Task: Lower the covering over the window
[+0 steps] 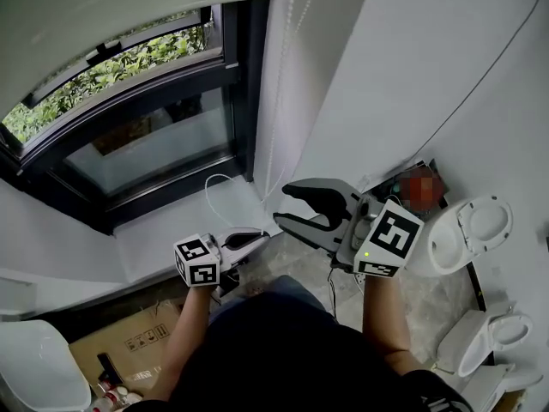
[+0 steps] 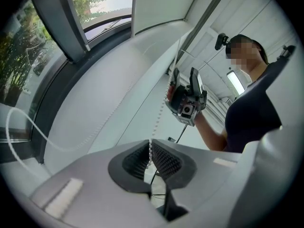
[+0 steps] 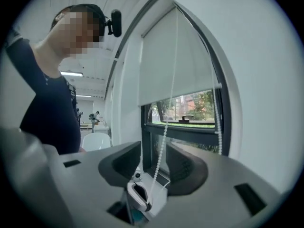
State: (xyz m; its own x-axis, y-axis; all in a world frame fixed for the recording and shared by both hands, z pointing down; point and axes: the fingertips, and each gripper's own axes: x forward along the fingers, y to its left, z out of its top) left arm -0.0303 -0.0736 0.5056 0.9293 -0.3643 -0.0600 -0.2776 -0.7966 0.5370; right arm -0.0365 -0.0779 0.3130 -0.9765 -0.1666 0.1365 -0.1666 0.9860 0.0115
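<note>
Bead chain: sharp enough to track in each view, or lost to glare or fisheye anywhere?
Head view: bead chain is white on white wall, faint. Left gripper view: sharp where the left gripper pinches it; fisheye bends the window frame. Right gripper view: clear against the dark frame inside the open right gripper, low contrast over the pale blind.

Holds left tool (image 1: 260, 238) low and level, jaws pinched shut on the bead cord (image 2: 156, 120); holds right tool (image 1: 283, 206) higher, jaws spread apart around that same cord, not touching it.
</note>
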